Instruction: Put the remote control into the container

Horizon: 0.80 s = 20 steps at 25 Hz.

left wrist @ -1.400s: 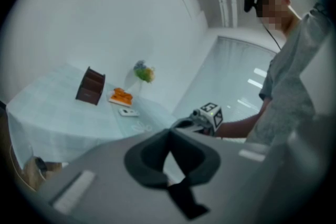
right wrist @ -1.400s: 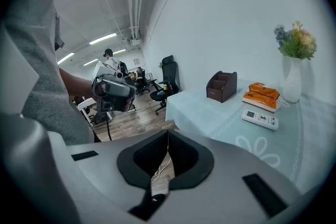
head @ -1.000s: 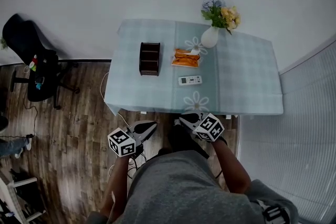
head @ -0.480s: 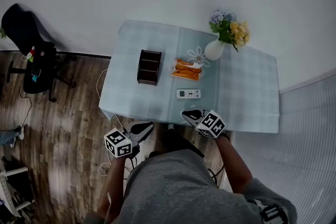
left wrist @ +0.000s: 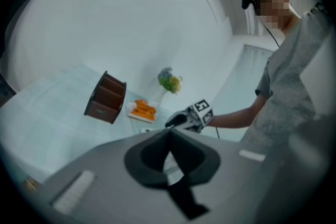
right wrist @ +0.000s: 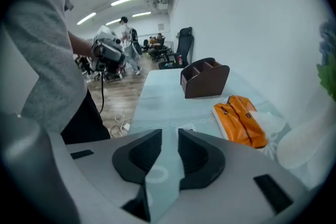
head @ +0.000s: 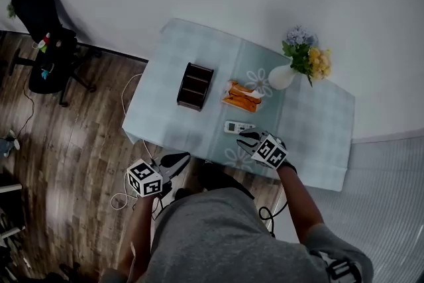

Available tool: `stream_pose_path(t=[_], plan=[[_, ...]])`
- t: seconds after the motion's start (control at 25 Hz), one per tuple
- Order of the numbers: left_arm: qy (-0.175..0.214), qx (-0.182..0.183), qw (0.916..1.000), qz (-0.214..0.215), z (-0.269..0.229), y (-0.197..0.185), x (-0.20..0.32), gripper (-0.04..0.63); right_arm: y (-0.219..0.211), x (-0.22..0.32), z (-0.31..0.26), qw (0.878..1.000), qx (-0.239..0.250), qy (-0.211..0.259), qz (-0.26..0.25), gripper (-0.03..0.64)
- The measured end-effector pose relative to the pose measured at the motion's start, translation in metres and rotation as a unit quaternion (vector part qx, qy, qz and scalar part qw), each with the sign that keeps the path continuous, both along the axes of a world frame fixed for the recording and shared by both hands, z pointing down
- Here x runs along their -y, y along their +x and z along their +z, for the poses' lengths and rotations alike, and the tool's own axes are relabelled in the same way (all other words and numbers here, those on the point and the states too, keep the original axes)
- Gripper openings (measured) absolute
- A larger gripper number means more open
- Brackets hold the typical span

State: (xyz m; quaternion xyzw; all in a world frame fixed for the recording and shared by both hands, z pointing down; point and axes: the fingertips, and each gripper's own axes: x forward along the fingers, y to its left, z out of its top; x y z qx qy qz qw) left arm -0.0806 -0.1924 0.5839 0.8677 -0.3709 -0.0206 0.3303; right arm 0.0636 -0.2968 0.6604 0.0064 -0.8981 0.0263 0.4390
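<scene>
A white remote control (head: 238, 127) lies flat on the pale blue tablecloth (head: 165, 122), near the front edge. The dark brown container (head: 195, 86) with open compartments stands to its far left, also in the left gripper view (left wrist: 106, 98) and the right gripper view (right wrist: 205, 78). My right gripper (head: 249, 137) hovers just in front of the remote. Its jaws are opening, and in its own view (right wrist: 169, 149) only the cloth shows through the narrow gap. My left gripper (head: 176, 160) hangs off the table over the floor. Its jaws (left wrist: 169, 136) are shut on nothing.
An orange packet (head: 242, 96) lies between the container and a white vase of flowers (head: 295, 66). A black office chair (head: 46, 36) stands on the wooden floor at the left. Cables (head: 126, 192) lie on the floor under the table's front edge.
My right gripper has moved forward over the table's front edge, close to the remote, and its jaws have parted a little. The left gripper stays low and shut.
</scene>
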Motion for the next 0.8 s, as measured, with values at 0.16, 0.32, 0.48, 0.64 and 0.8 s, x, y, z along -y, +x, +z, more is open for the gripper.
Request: stream_pose_path(t=[0.16, 0.32, 0.48, 0.64, 0.8], plan=[[-0.003, 0.0, 1.0, -0.009, 0.003, -0.001, 0.008, 0.0, 0.011, 0.012, 0.022, 0.991, -0.091, 0.05, -0.081, 0.156], [-0.002, 0.0, 0.9999, -0.014, 0.003, 0.003, 0.014, 0.0, 0.023, 0.022, 0.04, 0.975, -0.162, 0.066, -0.134, 0.2], [-0.003, -0.006, 0.9997, -0.023, 0.002, 0.007, 0.013, 0.0, 0.028, 0.03, 0.052, 0.966, -0.201, 0.066, -0.151, 0.216], [-0.006, -0.006, 0.9995, -0.032, 0.004, 0.009, 0.005, 0.0, 0.026, 0.037, 0.061, 0.961, -0.218, 0.064, -0.156, 0.221], [-0.011, -0.008, 0.9987, -0.049, 0.006, 0.007, -0.004, 0.0, 0.028, 0.039, 0.074, 0.951, -0.248, 0.054, -0.176, 0.224]])
